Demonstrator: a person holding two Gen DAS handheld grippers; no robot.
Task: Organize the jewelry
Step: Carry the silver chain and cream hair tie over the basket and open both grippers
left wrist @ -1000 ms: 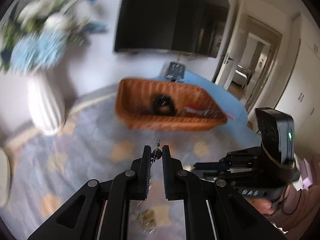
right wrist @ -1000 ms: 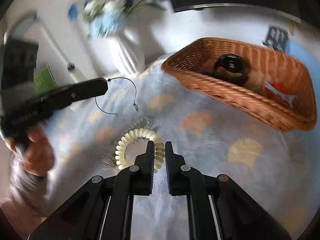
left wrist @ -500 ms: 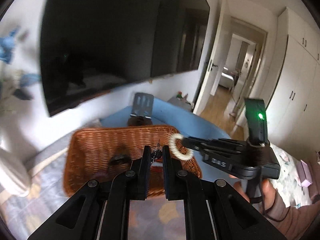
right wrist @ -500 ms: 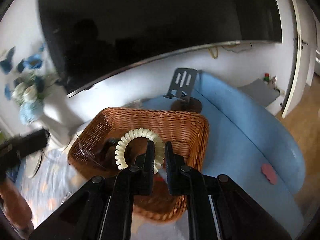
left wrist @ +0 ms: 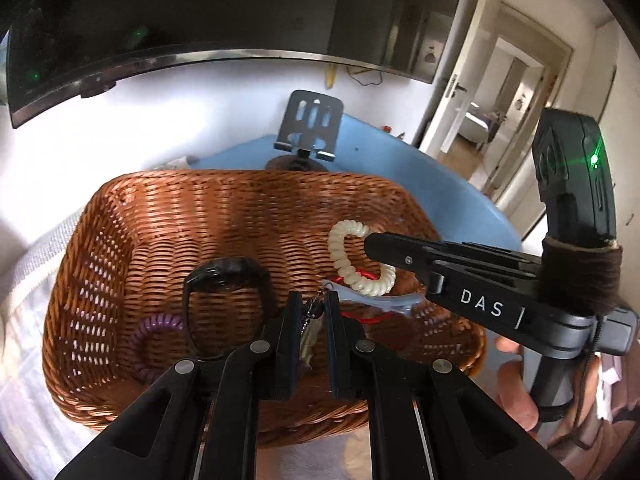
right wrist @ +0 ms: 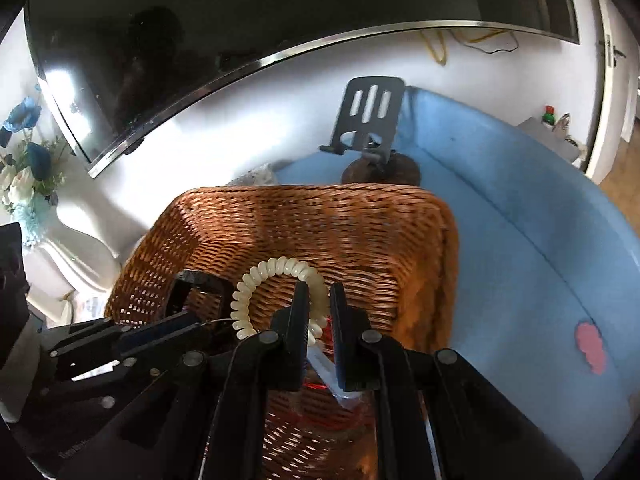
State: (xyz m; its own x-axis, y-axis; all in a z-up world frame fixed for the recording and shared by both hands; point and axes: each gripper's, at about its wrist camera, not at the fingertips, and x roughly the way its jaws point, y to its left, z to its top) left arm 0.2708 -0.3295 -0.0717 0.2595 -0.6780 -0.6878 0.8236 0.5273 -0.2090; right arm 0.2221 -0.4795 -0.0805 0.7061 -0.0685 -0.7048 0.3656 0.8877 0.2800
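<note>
Both grippers hang over the woven wicker basket (left wrist: 248, 216), left gripper (left wrist: 314, 306) pinching a thin necklace (left wrist: 310, 328), right gripper (right wrist: 319, 300) a ribbed cream coil bracelet (right wrist: 276, 270).

basket (left wrist: 120, 248) mouth open above; both tongs (left wrist: 313, 300) (right wrist: 319, 300) crowd its near side.

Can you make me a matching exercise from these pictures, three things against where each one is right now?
Things:
1. cream spiral coil bracelet
2. purple spiral coil band
3. grey slotted metal stand

Places:
A. behind the brown wicker basket, on the blue surface
B. pinched in the right gripper
C. lying on the basket floor

Pairs: 1-B, 2-C, 3-A
</note>
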